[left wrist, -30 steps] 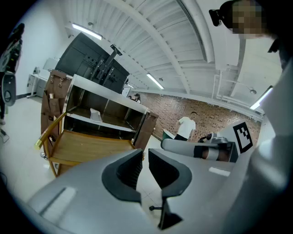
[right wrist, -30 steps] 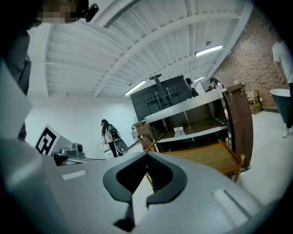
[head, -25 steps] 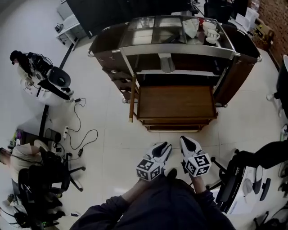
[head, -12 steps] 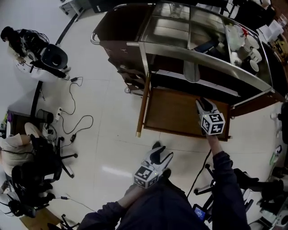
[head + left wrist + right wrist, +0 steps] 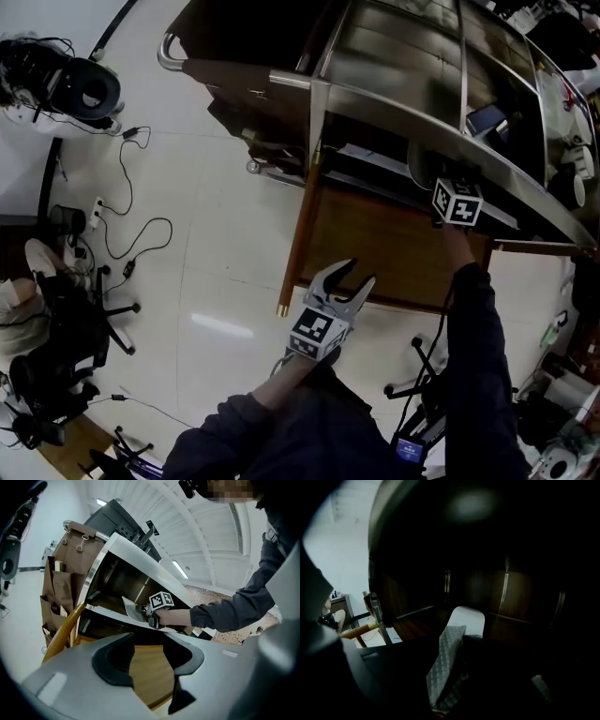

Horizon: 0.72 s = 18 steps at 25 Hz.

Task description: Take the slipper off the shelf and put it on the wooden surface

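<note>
Grey quilted slipper (image 5: pixel 464 618), apparently clenched by right tool (image 5: pixel 451 677) inside dim shelf (image 5: pixel 375 161); left tool (image 5: pixel 354 274) released, empty. Risk: shallow pinch dropping it short of wooden surface (image 5: pixel 375 244).

The wooden counter (image 5: pixel 375 242) sits low in the cart (image 5: pixel 375 98), over the pale floor (image 5: pixel 216 267). Just above it, a narrow shelf (image 5: pixel 384 165) carries the slipper (image 5: pixel 130 610).

Shadow in the right gripper view leaves the right gripper (image 5: pixel 451 681) as black shapes close on either side of the slipper (image 5: pixel 446 667), whose near end is lost in the dark. In the head view the cart's steel rail (image 5: pixel 375 114) covers everything ahead of the marker cube (image 5: pixel 457 202)
</note>
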Tool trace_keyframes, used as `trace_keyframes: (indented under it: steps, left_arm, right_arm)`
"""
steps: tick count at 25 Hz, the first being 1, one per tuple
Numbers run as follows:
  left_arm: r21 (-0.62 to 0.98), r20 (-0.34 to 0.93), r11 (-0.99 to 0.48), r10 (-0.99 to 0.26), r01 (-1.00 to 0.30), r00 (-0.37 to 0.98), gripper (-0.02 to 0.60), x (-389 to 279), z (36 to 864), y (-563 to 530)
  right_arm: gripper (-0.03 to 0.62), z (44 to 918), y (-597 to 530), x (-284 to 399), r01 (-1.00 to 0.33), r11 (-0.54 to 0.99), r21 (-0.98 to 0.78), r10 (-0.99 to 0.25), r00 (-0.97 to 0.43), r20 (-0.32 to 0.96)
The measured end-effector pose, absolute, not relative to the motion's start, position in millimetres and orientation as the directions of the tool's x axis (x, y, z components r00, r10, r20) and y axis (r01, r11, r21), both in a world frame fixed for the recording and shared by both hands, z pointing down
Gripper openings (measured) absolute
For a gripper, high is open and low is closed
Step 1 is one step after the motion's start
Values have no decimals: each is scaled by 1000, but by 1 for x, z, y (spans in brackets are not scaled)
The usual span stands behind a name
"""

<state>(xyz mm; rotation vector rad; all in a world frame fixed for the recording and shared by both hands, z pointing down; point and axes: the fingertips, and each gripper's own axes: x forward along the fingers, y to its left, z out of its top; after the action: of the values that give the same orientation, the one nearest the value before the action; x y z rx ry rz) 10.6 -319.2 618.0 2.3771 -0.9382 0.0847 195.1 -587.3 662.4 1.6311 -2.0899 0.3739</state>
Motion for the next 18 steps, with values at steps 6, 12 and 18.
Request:
trace_keyframes:
  steps: [6,12,18]
  left_arm:
    - [519,264,-574,-597,-633,758,196,10,634,-330]
    - [546,281,-546,-595,-636,753,196,-1,626,-312]
    - [543,303,-536,-593,-646,746,196,-11,632,-291]
  right_arm:
    - [17,691,-612,207,-964,244,109,-798,-136,588]
    - [8,658,-556,179,-970,229,75,-839,-158,521]
    - [8,680,-412,96,-964,266,9,-842,-227,489]
